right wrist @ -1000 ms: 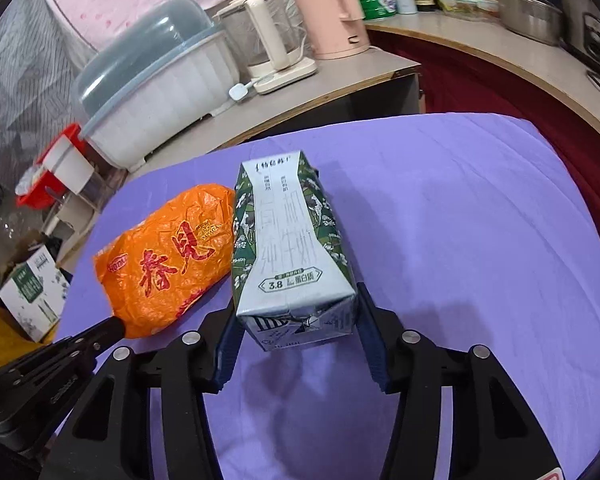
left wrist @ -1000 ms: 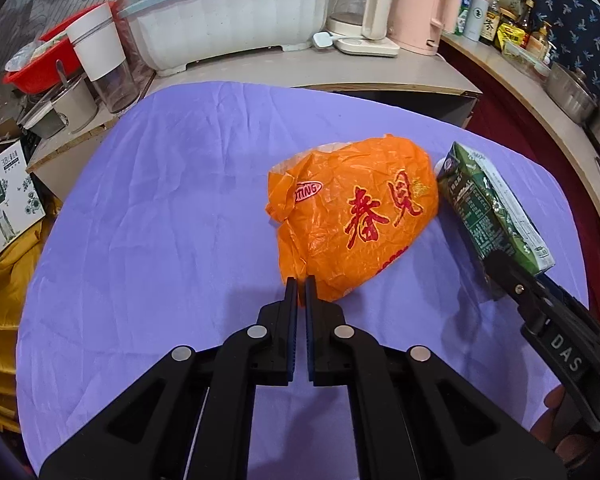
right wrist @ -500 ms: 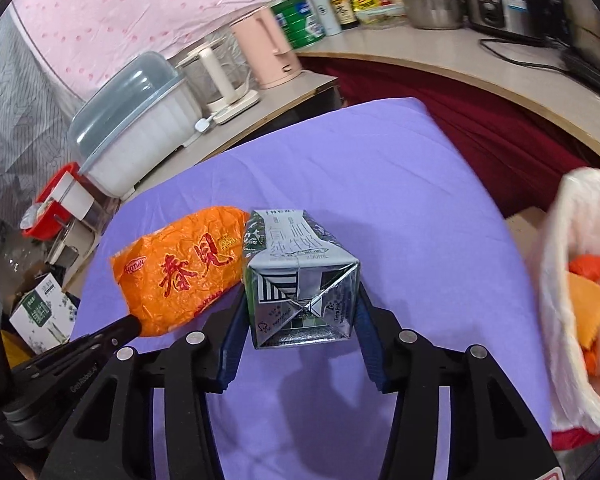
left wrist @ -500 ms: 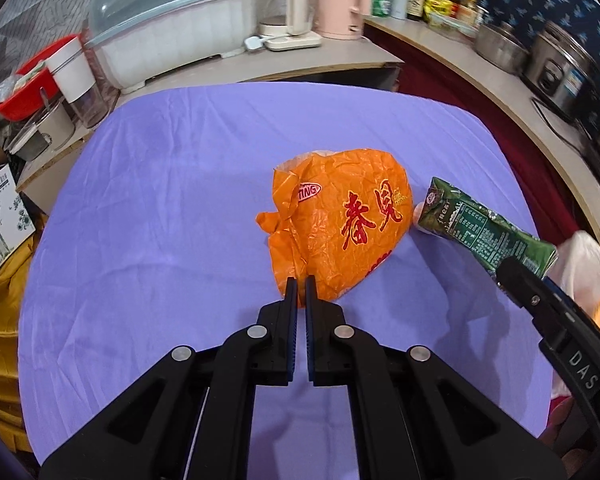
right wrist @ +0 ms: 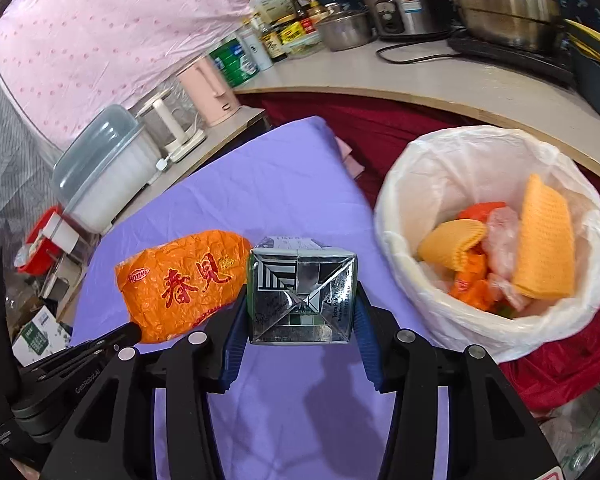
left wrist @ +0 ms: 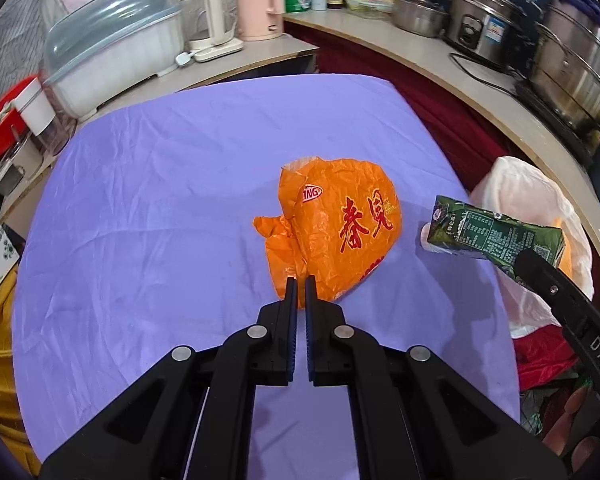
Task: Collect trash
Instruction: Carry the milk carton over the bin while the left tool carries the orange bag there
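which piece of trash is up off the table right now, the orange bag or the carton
The carton. The right gripper holds it by its sides, off the cloth. The orange bag lies on the cloth, its edge pinched in the left gripper.

The right gripper (right wrist: 302,308) clamps a green milk carton (right wrist: 302,290) by its sides, base facing the camera. Left of the jaws, an orange bag (right wrist: 180,280) is pinched by the left gripper (right wrist: 134,330). Right of them stands a white-lined bin (right wrist: 420,184) holding orange scraps.

snack bag (left wrist: 336,228) on tablecloth (left wrist: 160,220), carton (left wrist: 496,236) to its right, lined bin (right wrist: 496,240) beyond table edge
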